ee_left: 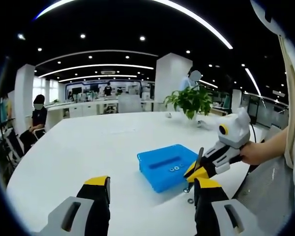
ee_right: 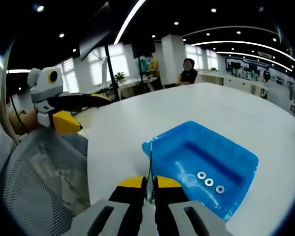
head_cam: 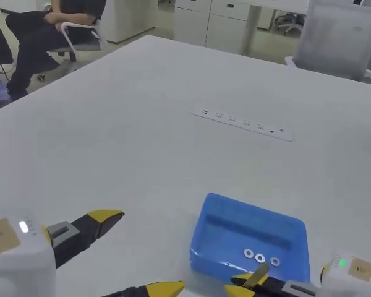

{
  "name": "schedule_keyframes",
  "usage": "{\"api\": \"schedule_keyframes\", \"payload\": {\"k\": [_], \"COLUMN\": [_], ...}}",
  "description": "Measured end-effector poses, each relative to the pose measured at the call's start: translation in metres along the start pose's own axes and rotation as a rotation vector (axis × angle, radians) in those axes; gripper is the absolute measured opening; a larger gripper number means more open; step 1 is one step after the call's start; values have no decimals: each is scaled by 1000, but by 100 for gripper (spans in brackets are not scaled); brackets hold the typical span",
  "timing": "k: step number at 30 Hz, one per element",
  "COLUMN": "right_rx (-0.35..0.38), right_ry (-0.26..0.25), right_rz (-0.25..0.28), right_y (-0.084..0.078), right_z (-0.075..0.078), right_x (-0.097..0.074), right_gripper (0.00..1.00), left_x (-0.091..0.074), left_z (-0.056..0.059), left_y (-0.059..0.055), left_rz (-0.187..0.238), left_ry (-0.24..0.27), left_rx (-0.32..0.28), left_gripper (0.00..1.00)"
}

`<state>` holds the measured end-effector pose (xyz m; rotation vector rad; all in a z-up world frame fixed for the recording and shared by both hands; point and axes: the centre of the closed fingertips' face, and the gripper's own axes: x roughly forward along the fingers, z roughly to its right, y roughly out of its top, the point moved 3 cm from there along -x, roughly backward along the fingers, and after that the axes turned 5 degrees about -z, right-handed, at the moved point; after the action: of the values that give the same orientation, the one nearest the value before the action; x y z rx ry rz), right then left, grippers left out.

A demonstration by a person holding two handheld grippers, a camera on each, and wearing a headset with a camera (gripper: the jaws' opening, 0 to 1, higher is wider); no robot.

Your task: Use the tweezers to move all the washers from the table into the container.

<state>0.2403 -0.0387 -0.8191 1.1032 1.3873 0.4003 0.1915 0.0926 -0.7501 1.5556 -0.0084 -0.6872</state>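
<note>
A blue container [head_cam: 210, 216] [ee_left: 155, 172] [ee_right: 236, 150] sits on the white table with three washers [head_cam: 260, 258] [ee_right: 209, 182] [ee_left: 174, 168] in a row inside. My right gripper [head_cam: 250, 286] [ee_right: 148, 186] is shut on thin metal tweezers [head_cam: 258, 275] [ee_right: 150, 162] [ee_left: 199, 156], whose tip points at the container's near edge. In the left gripper view a small washer [ee_left: 190, 200] lies on the table just below the right gripper [ee_left: 199, 173]. My left gripper [head_cam: 139, 253] [ee_left: 151, 189] stands open left of the container, holding nothing.
A flush power socket strip [head_cam: 242, 122] lies across the table beyond the container. People sit at desks in the background, and a mesh chair [ee_right: 39, 182] stands by the table's edge. A potted plant [ee_left: 189, 101] stands on the far end.
</note>
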Motion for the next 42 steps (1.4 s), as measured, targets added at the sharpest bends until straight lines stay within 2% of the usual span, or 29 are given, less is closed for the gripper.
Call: {"api": "schedule_keyframes", "payload": {"k": [5, 11, 14, 15, 18, 20, 22, 24, 25, 27, 30, 32, 34, 42], "right_rx": [8, -21, -47, -63, -182, -218, -208, -147, -86, -12, -18, 21, 53, 78], "right_ry": [-15, -4, -6, -7, -6, -6, -8, 14, 27, 35, 12, 25, 42, 36], "right_rz": [21, -11, -8, -10, -35, -42, -43, -30, 24, 80, 89, 133, 152, 239], "right_y": [3, -1, 0, 0, 0, 0, 0, 2, 10, 22, 30, 40, 47, 75], "right_z": [2, -3, -4, -5, -8, -12, -13, -15, -14, -11, -4, -4, -5, 2], "right_x": [-2, 2, 1, 1, 1, 2, 3, 3, 0, -7, -15, -20, -25, -41], "right_gripper": [4, 4, 4, 4, 3, 3, 3, 3, 3, 3, 3, 3, 3, 3], "left_x": [-1, -1, -1, -1, -1, -1, -1, -1, -1, -2, -2, -2, -2, -3], "left_z": [-2, -1, -1, -1, -1, -1, -1, -1, -2, -2, -1, -1, -1, -1], "left_y": [1, 1, 2, 2, 2, 2, 2, 2, 2, 2, 3, 3, 3, 3], "left_rz": [8, 2, 4, 4, 5, 5, 1, 6, 7, 10, 12, 14, 15, 20], "left_ry": [12, 2, 3, 3, 4, 4, 5, 7, 8, 7, 6, 3, 2, 2], "left_rx": [-9, -1, -2, -3, -4, -3, -1, -2, -4, -9, -8, -8, -11, -15], "left_gripper": [69, 69, 69, 69, 69, 69, 68, 68, 68, 68, 68, 68, 68, 68]}}
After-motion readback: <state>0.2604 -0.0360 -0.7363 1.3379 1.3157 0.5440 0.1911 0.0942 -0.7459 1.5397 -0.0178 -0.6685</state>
